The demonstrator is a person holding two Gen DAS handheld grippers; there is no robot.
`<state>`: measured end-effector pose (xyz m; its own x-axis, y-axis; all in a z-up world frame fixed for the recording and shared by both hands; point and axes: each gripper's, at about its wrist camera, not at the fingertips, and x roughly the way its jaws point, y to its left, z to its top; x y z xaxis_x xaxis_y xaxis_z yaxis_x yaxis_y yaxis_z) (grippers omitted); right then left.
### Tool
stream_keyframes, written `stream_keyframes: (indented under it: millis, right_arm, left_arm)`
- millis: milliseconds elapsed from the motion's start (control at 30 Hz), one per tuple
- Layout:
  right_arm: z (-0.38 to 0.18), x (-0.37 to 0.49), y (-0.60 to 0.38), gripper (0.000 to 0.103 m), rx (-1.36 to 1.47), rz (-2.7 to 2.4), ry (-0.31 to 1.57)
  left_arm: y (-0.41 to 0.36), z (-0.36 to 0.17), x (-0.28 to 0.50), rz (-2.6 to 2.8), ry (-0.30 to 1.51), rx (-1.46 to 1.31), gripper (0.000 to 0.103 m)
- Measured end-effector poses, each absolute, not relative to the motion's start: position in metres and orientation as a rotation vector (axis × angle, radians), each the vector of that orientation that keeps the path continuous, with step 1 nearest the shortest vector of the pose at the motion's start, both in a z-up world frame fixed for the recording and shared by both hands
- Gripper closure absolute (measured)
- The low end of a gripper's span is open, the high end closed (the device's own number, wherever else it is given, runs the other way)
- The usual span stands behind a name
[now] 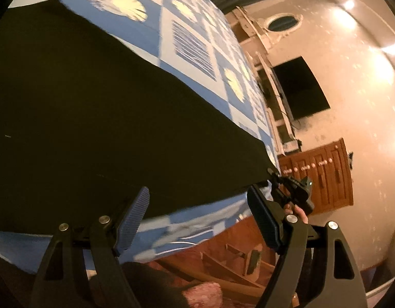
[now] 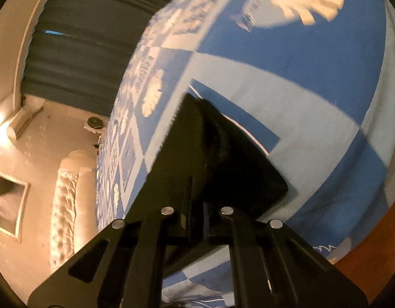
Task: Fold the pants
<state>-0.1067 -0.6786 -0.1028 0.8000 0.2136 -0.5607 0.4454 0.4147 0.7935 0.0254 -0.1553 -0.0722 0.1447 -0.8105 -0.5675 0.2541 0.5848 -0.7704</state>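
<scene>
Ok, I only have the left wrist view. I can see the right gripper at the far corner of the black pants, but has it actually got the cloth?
Observer: Yes. In the right wrist view the right gripper is shut on the black pants, with cloth pinched between its fingers.
Operator: Is that corner lifted or lying down?
Observer: Beyond the fingers the cloth appears to rest on the blue bedspread; right at the grip I cannot tell.
Operator: Anything else lying near it?
Observer: No other thing shows on the bedspread around that corner.
</scene>
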Motion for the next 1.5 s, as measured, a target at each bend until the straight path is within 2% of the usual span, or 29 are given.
stream_keyframes:
  millis: [100, 167, 333, 367, 400, 467, 500, 733, 867, 933, 1000, 1200, 1300, 1367, 1433, 1500]
  right_arm:
    - [-0.104, -0.110, -0.678, 0.098, 1.112, -0.173, 0.702]
    - [-0.124, -0.118, -0.682, 0.098, 1.138, -0.207, 0.751]
    - [-0.135, -0.125, -0.688, 0.096, 1.226, -0.179, 0.686]
    - [-0.132, -0.129, -0.690, 0.090, 1.245, -0.181, 0.672]
    - [-0.129, -0.136, -0.693, 0.078, 1.267, -0.186, 0.643]
    - [-0.124, -0.149, -0.699, 0.065, 1.306, -0.196, 0.592]
    - [-0.123, -0.153, -0.702, 0.062, 1.311, -0.210, 0.587]
    - [-0.140, -0.161, -0.706, 0.062, 1.334, -0.241, 0.601]
    - [-0.142, -0.153, -0.707, 0.054, 1.328, -0.213, 0.566]
    - [-0.140, -0.151, -0.706, 0.056, 1.299, -0.215, 0.574]
    - [-0.132, -0.144, -0.704, 0.086, 1.206, -0.206, 0.615]
    - [-0.097, -0.141, -0.707, 0.087, 1.046, -0.180, 0.584]
    - [-0.124, -0.136, -0.713, 0.087, 1.031, -0.230, 0.672]
    - [-0.142, -0.143, -0.720, 0.087, 1.124, -0.171, 0.630]
    - [-0.142, -0.151, -0.730, 0.083, 1.214, -0.131, 0.616]
    - [-0.127, -0.158, -0.739, 0.066, 1.178, -0.171, 0.611]
  left_arm:
    - [-0.170, -0.071, 0.019, -0.873, 1.189, -0.563, 0.026]
    - [-0.182, -0.076, 0.017, -0.886, 1.204, -0.548, 0.026]
    - [-0.197, -0.086, 0.015, -0.881, 1.247, -0.566, 0.026]
    - [-0.197, -0.085, 0.015, -0.881, 1.242, -0.564, 0.026]
    - [-0.197, -0.085, 0.016, -0.874, 1.234, -0.563, 0.026]
    - [-0.192, -0.085, 0.018, -0.860, 1.224, -0.574, 0.026]
    - [-0.191, -0.086, 0.020, -0.849, 1.216, -0.583, 0.026]
    - [-0.189, -0.083, 0.025, -0.815, 1.149, -0.584, 0.026]
    - [-0.196, -0.094, 0.024, -0.831, 1.191, -0.512, 0.026]
    - [-0.197, -0.094, 0.023, -0.834, 1.183, -0.506, 0.026]
    - [-0.196, -0.091, 0.022, -0.824, 1.176, -0.514, 0.026]
    - [-0.195, -0.086, 0.023, -0.819, 1.147, -0.502, 0.026]
    - [-0.206, -0.094, 0.020, -0.850, 1.178, -0.375, 0.026]
    - [-0.210, -0.091, 0.015, -0.876, 1.147, -0.297, 0.026]
    - [-0.209, -0.089, 0.014, -0.888, 1.139, -0.280, 0.026]
    - [-0.201, -0.084, 0.014, -0.885, 1.128, -0.310, 0.026]
